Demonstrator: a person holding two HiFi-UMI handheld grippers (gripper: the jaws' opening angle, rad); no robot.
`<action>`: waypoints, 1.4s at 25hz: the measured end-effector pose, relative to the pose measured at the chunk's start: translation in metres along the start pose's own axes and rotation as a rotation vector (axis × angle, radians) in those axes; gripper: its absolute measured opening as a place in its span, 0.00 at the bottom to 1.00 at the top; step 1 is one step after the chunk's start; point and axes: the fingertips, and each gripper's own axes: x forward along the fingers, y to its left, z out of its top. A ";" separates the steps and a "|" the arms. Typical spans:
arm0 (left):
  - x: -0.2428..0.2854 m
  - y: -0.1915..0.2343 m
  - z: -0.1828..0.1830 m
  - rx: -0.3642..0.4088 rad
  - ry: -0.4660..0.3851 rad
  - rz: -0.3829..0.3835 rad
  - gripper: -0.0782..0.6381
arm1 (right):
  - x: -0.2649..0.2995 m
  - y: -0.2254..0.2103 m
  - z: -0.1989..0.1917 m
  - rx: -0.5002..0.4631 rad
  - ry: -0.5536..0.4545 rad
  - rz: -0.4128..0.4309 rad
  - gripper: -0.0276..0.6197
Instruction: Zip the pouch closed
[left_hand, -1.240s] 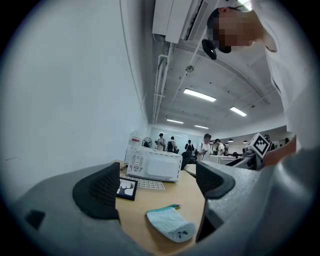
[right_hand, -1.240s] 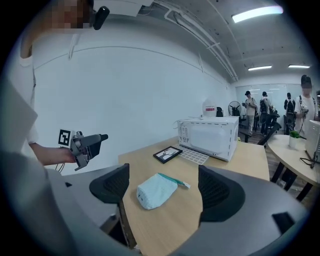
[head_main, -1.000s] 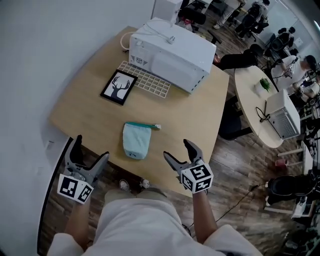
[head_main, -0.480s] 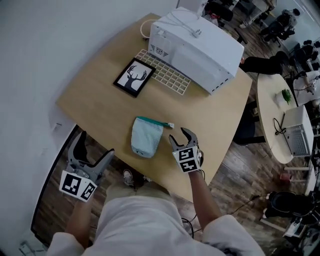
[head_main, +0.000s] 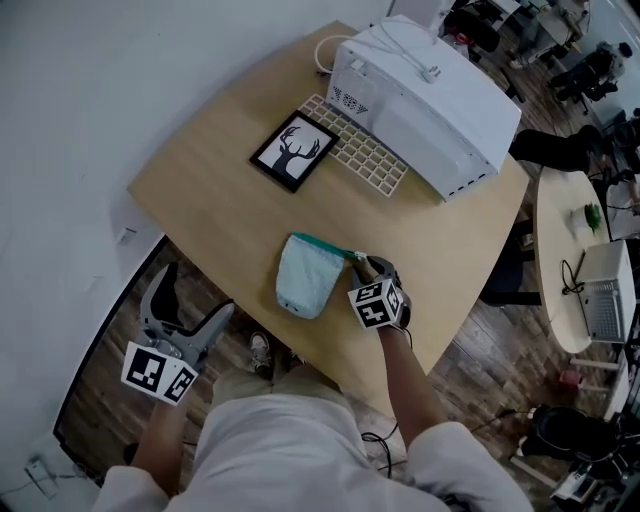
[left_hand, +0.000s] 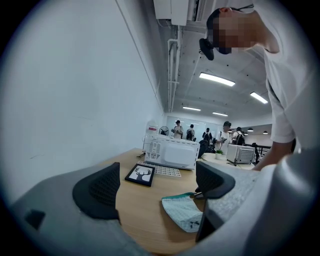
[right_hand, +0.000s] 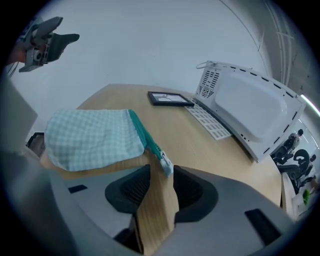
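Two grippers | our right gripper (head_main: 370, 265) at frame centre, jaws narrowly apart round the zipper pull (right_hand: 165, 161) | pouch (head_main: 305, 285) flat on the table (head_main: 215, 200), centre | our left gripper (head_main: 197, 292) lower left, agape, empty

White shirt (head_main: 275, 450), grey claws (head_main: 198, 292)

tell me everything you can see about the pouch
The pouch is soft, pale mint fabric with a fine check. It lies flat and slack on the wooden table, near the front edge. A teal zipper runs along its far edge and ends in a small pale pull tab at the right corner. That tab sits between the tips of the right tongs, whose jaws stand slightly apart and do not look clamped on it. Nothing else touches the pouch.
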 end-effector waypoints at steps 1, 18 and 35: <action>-0.001 0.000 0.000 -0.002 0.000 0.003 0.76 | 0.002 0.001 -0.002 0.012 0.006 0.010 0.26; 0.012 -0.018 0.005 -0.015 -0.034 -0.094 0.76 | -0.055 0.001 0.052 -0.212 -0.155 -0.115 0.06; 0.051 -0.128 0.043 -0.024 -0.085 -0.692 0.42 | -0.238 0.047 0.181 -0.459 -0.518 -0.258 0.06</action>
